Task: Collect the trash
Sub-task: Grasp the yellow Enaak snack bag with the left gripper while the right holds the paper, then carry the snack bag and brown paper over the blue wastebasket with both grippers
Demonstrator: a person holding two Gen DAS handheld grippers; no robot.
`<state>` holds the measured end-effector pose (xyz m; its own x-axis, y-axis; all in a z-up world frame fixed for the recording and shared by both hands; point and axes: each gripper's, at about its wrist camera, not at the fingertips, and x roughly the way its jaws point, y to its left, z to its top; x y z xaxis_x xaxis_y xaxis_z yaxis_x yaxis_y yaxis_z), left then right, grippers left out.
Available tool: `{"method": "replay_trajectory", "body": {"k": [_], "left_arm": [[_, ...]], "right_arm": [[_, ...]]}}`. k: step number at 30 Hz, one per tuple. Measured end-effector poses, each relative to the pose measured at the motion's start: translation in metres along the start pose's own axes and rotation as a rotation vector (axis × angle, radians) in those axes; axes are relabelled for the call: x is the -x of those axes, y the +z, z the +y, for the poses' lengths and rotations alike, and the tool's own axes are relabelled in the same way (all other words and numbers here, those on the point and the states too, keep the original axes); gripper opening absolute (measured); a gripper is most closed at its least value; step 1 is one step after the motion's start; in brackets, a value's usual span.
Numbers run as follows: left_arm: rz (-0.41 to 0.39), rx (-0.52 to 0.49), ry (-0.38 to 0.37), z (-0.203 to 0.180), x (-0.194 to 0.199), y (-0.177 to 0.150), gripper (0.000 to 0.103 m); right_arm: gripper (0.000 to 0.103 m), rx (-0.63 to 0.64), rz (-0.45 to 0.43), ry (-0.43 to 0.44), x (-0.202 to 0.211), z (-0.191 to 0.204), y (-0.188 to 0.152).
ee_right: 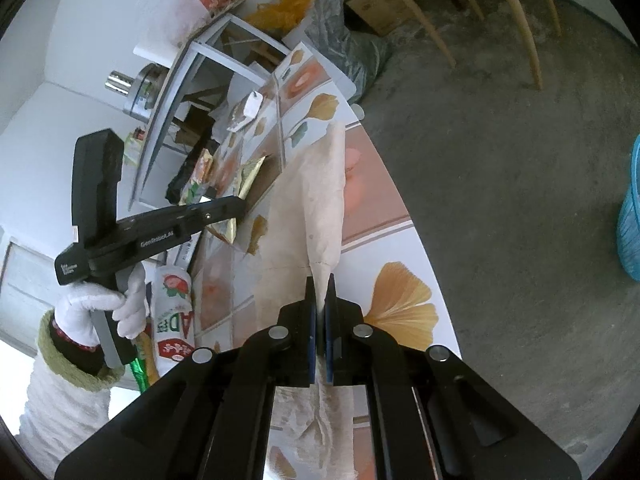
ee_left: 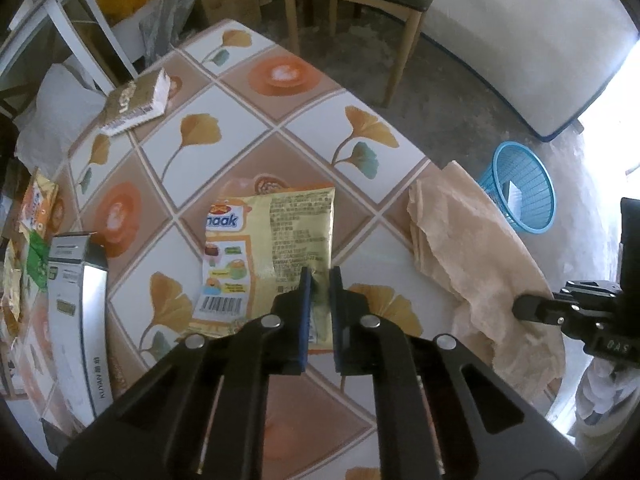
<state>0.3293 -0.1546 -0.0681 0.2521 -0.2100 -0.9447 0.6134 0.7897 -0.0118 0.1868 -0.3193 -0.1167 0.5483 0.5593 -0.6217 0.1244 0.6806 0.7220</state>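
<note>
While my left gripper (ee_left: 320, 280) pinches the near edge of the yellow snack wrapper (ee_left: 272, 248), my right gripper (ee_right: 320, 292) is pressed together on a fold of the crumpled brown paper (ee_right: 316, 208). No earlier picture is here, so I only tell how things are now. The wrapper lies flat on the table (ee_left: 248, 152) with the leaf pattern, near the middle, and my blue pads (ee_left: 306, 292) squeeze its bottom edge. Its long side runs from me toward the far end of the table, and the barcode end is close to me. The brown paper lies along the right edge of the table, and its long side also runs away from me. I think the job now is to lift both pieces. To do it well, I should keep squeezing hard, because the wrapper is thin and slippery and I only hold a small bit of it. I should lift straight up and slowly, so it does not slide out. The blue basket (ee_left: 524, 188) stands on the floor past the table's right side, so the trash likely goes there. More boxes and wrappers wait on the left.
</note>
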Motion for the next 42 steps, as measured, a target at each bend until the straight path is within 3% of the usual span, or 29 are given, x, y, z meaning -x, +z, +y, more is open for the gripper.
{"method": "replay_trajectory", "body": {"k": [13,21,28,31,37,42], "left_arm": [[-0.150,0.014,-0.022,-0.013,0.063,0.002,0.003],[-0.215,-0.019,-0.138,-0.064,0.079,0.023,0.003],[-0.242,-0.088,-0.307,-0.155,0.068,0.063,0.003],[-0.228,-0.120,-0.362,-0.195,0.053,0.078,0.003],[-0.136,-0.166,-0.495,-0.290,-0.006,0.112,0.003],[-0.059,-0.145,-0.548,-0.342,-0.068,0.129,0.004]], "right_arm": [[0.004,0.047,-0.081,0.005,0.032,0.016,0.004],[0.004,0.008,-0.170,-0.003,0.076,-0.005,0.009],[0.004,-0.086,-0.293,-0.062,0.147,-0.062,0.014],[0.004,-0.142,-0.348,-0.134,0.183,-0.100,0.013],[0.004,-0.286,-0.404,-0.226,0.226,-0.179,0.006],[0.004,-0.431,-0.422,-0.250,0.236,-0.254,0.002]]}}
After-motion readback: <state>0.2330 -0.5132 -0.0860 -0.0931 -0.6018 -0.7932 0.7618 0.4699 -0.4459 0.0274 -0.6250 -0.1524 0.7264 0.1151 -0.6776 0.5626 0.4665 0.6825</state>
